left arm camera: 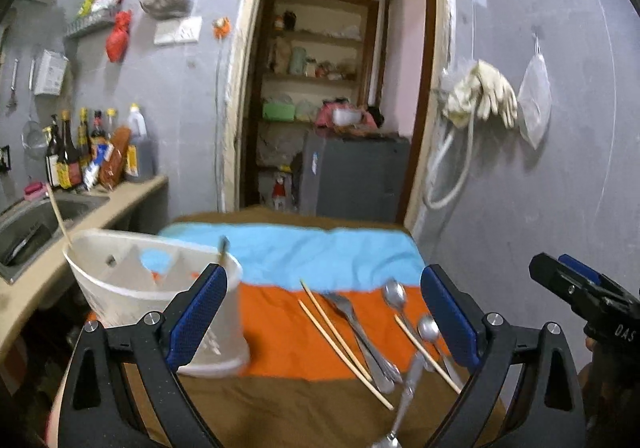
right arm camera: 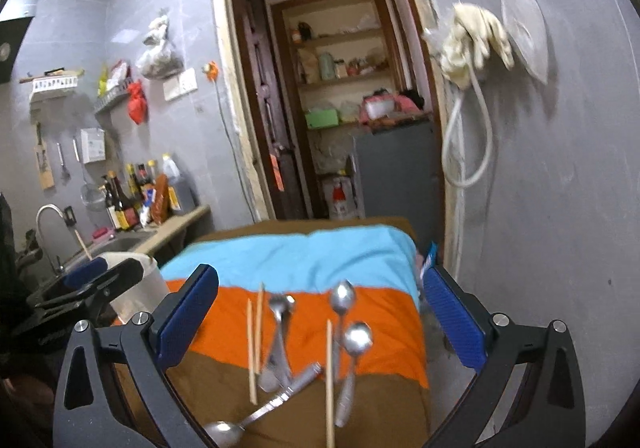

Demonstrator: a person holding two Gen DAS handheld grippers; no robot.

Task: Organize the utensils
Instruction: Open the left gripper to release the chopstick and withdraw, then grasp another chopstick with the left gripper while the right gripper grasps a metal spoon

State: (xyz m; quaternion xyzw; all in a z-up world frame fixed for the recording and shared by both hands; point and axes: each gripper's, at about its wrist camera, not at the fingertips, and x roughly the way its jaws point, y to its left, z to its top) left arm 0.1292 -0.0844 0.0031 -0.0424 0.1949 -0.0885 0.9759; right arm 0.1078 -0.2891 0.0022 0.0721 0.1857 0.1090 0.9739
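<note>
Two grippers are seen above a table covered by a blue and orange cloth (left arm camera: 280,328). The left gripper (left arm camera: 320,324) is spread wide with nothing between its blue pads, and the right gripper (right arm camera: 320,324) is likewise spread wide and empty. Several utensils are laid loose on the orange band and the brown cover: a fork (left arm camera: 352,324), spoons (right arm camera: 356,340) and pale chopsticks (left arm camera: 336,336), all lying flat ahead of and below both sets of open fingers, touched by neither. A white utensil holder (left arm camera: 132,280) is stood upright at the left end of the cloth, just behind the left gripper's left finger in the left wrist view; one chopstick (left arm camera: 58,216) is leaned inside it at the far rim, and a dark-tipped stick is seen at its near rim. In the right wrist view the cutlery is framed between the fingers, a knife (right arm camera: 280,396) lying crosswise nearest the camera
</note>
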